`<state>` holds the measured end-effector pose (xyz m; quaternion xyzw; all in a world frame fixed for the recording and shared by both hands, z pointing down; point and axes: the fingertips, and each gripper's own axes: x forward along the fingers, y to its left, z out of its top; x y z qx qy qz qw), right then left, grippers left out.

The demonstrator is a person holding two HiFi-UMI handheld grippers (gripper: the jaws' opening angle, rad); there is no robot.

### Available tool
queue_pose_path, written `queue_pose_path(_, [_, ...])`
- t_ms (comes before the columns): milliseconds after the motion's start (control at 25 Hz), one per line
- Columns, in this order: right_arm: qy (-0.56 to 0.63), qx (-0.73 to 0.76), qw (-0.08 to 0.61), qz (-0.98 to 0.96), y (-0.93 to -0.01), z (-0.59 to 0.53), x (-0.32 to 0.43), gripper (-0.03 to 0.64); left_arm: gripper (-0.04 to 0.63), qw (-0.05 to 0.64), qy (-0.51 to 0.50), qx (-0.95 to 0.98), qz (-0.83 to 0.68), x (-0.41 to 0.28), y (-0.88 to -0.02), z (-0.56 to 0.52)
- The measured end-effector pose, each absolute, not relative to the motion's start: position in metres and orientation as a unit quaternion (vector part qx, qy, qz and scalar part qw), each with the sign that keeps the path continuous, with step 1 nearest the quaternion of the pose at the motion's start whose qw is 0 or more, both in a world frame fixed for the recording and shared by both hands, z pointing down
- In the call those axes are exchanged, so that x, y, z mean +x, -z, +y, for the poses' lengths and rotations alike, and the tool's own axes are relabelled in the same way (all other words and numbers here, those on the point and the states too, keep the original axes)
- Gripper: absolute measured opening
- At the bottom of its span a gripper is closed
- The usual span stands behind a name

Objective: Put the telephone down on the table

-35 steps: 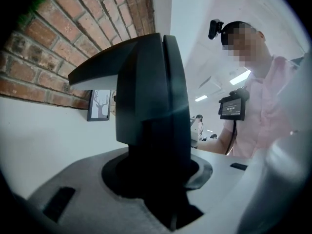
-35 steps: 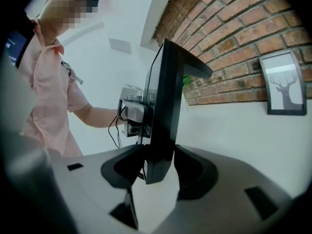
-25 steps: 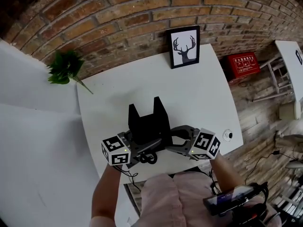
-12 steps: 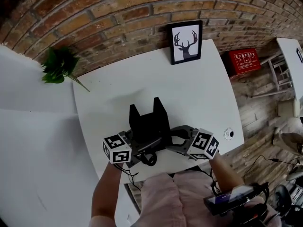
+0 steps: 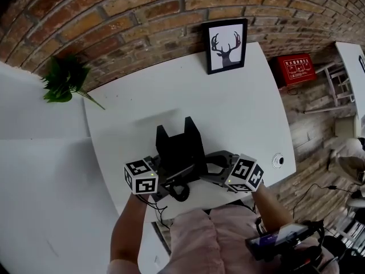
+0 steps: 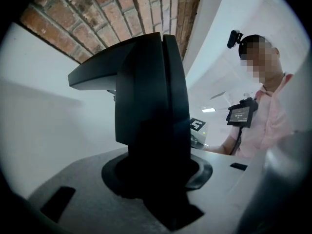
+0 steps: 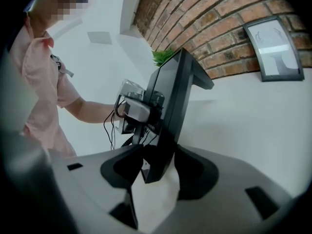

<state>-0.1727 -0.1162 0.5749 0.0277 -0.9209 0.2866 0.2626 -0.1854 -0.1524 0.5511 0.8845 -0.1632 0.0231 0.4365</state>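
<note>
The black telephone (image 5: 179, 147) hangs just above the white table (image 5: 245, 113) near its front edge, held from both sides. My left gripper (image 5: 166, 176) is shut on its left side, and in the left gripper view the dark body (image 6: 151, 96) fills the space between the jaws (image 6: 156, 177). My right gripper (image 5: 208, 169) is shut on its right side; in the right gripper view the telephone's thin edge (image 7: 170, 101) is pinched between the two pads (image 7: 156, 167). A coiled cord (image 5: 179, 193) dangles below the telephone.
A framed deer picture (image 5: 227, 44) leans on the brick wall at the table's back. A green plant (image 5: 61, 79) is at the back left. A red box (image 5: 296, 68) lies on the floor to the right. A small round fitting (image 5: 278, 160) sits at the table's right front corner.
Both grippers have sunk a little toward the table with the telephone between them. Their hold on it looks the same.
</note>
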Motion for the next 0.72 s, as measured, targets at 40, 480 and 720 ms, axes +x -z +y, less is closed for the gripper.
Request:
queue_pose_path(40, [-0.289,0.028,0.264,-0.92,-0.576,-0.116,-0.173,0.206,0.163,0.44,-0.025,0.882,-0.163,-0.185,-0.553,-0.153])
queue_pose_path(480, [-0.315,0.025,0.281,-0.906,-0.593,-0.118,-0.175,0.212,0.164,0.481,-0.039,0.86,-0.165,-0.187,-0.573,-0.156])
queue_pose_path(720, [-0.327,0.021,0.289,-0.899,-0.597,-0.118,-0.177,0.216,0.164,0.504,-0.037,0.847,-0.167,-0.19,-0.58,-0.157])
